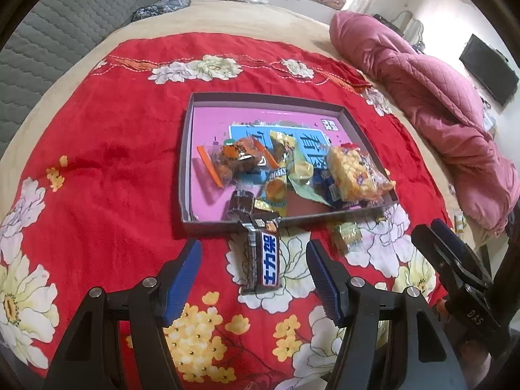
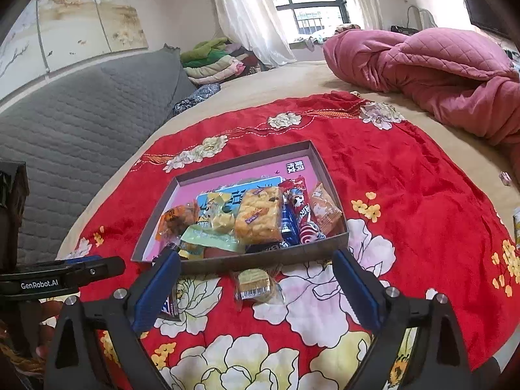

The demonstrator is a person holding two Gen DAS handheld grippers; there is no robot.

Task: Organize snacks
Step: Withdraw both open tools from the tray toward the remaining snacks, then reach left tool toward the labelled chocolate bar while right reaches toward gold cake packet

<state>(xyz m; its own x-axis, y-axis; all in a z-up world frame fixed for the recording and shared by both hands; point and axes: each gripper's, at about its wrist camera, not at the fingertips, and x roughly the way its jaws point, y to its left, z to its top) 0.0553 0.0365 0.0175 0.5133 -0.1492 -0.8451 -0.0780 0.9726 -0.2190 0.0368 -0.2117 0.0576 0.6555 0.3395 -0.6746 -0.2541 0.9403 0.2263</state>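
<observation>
A shallow grey box lid point(image 1: 185, 162) with a pink printed floor sits at the centre of both views on a red flowered cloth point(image 1: 113, 149) spread over a bed. Snacks are heaped in its near half: an orange-trimmed clear pack point(image 1: 234, 159), a yellow puffed-rice bar point(image 1: 351, 172), a green-and-yellow wrapper point(image 1: 300, 175) and, at the right end in the right wrist view, a red-and-white candy pack point(image 2: 302, 217). In the lower centre of the left wrist view, the left gripper point(image 1: 253, 279) has its blue fingers point(image 1: 182, 279) spread wide to either side of a chocolate bar point(image 1: 265, 260), not touching it; the bar's far end leans on the box's near wall. In the lower centre of the right wrist view, the right gripper point(image 2: 256, 286) stands wide open around a small clear-wrapped pastry point(image 2: 255, 287) lying on the cloth just outside the box. A pink quilt point(image 1: 432, 97) is bunched at the upper right.
</observation>
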